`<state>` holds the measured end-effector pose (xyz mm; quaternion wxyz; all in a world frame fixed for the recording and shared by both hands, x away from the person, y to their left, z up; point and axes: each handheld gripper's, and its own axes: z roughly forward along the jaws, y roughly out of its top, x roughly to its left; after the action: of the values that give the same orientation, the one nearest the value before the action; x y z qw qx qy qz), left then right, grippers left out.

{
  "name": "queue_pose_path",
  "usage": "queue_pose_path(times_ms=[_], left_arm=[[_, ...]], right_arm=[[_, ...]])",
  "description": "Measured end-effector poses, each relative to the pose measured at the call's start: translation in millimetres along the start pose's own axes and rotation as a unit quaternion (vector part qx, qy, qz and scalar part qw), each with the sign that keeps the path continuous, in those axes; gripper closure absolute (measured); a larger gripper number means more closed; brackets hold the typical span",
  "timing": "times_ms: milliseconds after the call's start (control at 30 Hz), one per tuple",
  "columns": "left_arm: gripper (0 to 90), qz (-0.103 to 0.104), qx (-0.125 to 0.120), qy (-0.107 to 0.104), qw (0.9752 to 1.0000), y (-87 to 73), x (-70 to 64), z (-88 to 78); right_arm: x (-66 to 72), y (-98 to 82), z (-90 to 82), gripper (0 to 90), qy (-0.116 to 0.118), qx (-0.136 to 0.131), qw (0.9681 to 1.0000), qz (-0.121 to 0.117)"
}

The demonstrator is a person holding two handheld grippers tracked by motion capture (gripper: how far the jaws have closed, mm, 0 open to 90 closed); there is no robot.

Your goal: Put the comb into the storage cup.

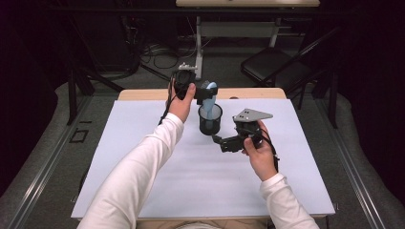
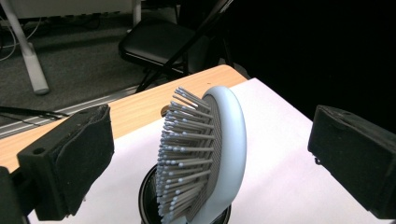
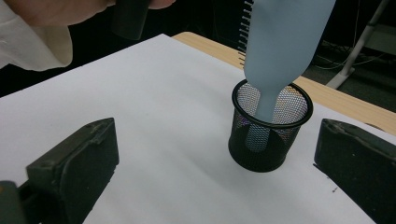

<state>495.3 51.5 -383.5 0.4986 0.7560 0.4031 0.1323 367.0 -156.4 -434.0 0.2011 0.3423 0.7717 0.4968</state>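
White paper sheet (image 1: 157, 191) covers most of the desk (image 1: 143, 94), whose wooden edge shows along the far side; noting that as the largest item. On the sheet, near its far middle, stands the black mesh cup (image 1: 210, 119), upright. Light blue hairbrush (image 1: 208, 97) sits handle-down in that cup, head above the rim, long axis near vertical with a slight lean; in the left gripper view its bristles (image 2: 180, 154) face toward my left-hand jaw pad and its smooth back toward the other. Left tool (image 1: 203, 91) is held high beyond the cup at brush-head level, jaws spread wide, one on each side of the head with clear air on both sides, touching nothing. Right tool (image 1: 216, 139) sits low, just on the near-right side of the cup, pointing at it; jaws also spread, holding nothing, with the cup (image 3: 270, 133) between and beyond them in the right gripper view. Judgement: brush looks placed in the cup and released, or about to be taken, I cannot tell which. Key relation for the next move: the brush head lies straight ahead between the left tool's jaws, so the left is the nearer one to the brush; the right is nearer the cup wall and could steady it.
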Motion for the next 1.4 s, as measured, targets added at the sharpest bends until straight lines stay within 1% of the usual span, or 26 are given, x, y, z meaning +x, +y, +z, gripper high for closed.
queue_pose_path(times_ms=[100,233,267,600,667,767,833,1100,1200,1400], left_arm=[[0.6,0.001,0.005,0.0,1.0,0.6,0.7,-3.4],[0.6,0.008,0.011,-0.003,0.9999,1.2,0.9,-8.5],[0.5,0.01,0.013,-0.005,0.9999,1.3,1.0,-9.9],[0.6,0.023,0.029,-0.024,0.999,1.2,-1.1,-24.7],[0.6,0.024,0.033,-0.025,0.9989,0.1,-1.6,-27.2],[0.6,0.033,0.042,-0.023,0.9983,-1.4,-1.9,-30.4],[0.5,0.034,0.045,-0.025,0.9981,-1.6,-2.0,-32.4],[0.6,0.034,0.044,-0.028,0.9981,-0.1,0.9,-41.5],[0.6,0.03,0.041,-0.026,0.9984,0.0,2.6,-44.6],[0.5,0.032,0.044,-0.027,0.9982,-0.4,5.9,-51.3]], right_arm=[[-0.1,0.0,-0.1,0.0,0.0,0.0,1.0,0.0],[-0.2,0.0,-0.1,0.0,-0.002,0.0,1.0,0.0],[0.0,0.1,-0.4,0.0,-0.002,0.0,1.0,0.002],[-1.6,-0.1,-1.2,0.0,-0.001,0.001,1.0,0.001],[-2.1,-0.2,-1.5,0.0,-0.002,0.001,1.0,0.001],[-2.4,-0.2,-1.6,0.0,-0.002,0.001,1.0,0.002],[-2.6,-0.2,-1.3,0.0,-0.002,0.001,1.0,0.003],[-4.4,-0.3,-2.7,0.0,-0.003,-0.001,1.0,0.007],[-5.6,-0.1,-3.6,0.0,-0.003,-0.003,0.9999,0.01],[-6.3,-0.2,-3.9,0.0,-0.004,-0.004,0.9999,0.011]])
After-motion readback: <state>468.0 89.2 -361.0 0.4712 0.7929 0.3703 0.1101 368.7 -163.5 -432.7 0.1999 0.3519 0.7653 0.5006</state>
